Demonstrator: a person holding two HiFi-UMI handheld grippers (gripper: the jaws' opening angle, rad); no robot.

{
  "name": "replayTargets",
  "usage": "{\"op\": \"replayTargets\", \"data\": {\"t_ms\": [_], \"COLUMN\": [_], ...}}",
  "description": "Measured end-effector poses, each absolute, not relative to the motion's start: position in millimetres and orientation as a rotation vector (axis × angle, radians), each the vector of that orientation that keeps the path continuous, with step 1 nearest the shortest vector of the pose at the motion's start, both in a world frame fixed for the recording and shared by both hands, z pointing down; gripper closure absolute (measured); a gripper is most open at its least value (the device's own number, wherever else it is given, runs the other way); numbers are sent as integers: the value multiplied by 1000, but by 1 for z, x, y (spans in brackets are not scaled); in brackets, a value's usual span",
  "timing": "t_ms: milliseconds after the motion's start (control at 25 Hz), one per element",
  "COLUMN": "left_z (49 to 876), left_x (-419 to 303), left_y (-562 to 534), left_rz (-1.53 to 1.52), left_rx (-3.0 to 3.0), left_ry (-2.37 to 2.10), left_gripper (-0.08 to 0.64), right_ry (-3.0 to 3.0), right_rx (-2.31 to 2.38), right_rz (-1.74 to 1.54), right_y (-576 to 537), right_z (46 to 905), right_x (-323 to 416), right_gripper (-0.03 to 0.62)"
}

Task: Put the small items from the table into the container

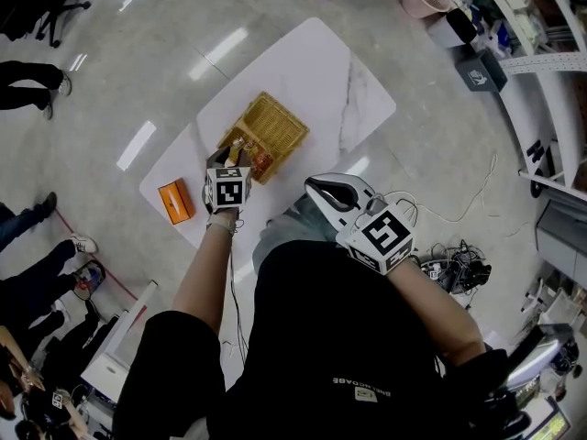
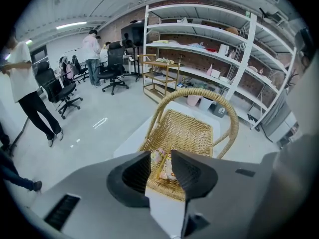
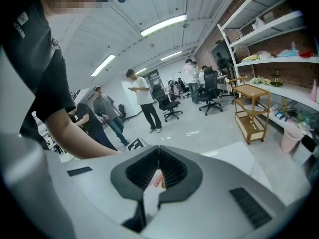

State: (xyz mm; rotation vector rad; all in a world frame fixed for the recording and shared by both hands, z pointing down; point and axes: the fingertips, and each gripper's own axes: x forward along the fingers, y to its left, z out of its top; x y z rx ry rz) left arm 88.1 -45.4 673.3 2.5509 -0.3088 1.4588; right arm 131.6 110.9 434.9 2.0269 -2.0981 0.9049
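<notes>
Basket under down-tilted left gripper, jaws clamping small packet, right gripper jaws together

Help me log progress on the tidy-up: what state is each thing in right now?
Basket: upright on the table, handle up, partly filled.
Packets: lying in the basket's near end.
Orange box: on the table, outside the basket and apart from it.
Left gripper: over the basket, jaws apart; a packet shows between the tips, grip unclear.
Right gripper: shut, empty, near the person.
</notes>
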Motion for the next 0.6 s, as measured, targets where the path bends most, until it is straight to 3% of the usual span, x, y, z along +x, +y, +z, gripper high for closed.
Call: {"op": "replayTargets", "data": {"t_ms": [600], "left_z": [577], "left_x": [54], "left_y": [-49], "left_rz": [1168], "left_rx": [2610], "left_ry": [-465], "left_gripper": [448], "right_ry": [-2242], "right_rx": [1972], "right_rz": [806], "right_y": [79], "right_z": [408], "right_x": [108], "right_gripper": [581]}}
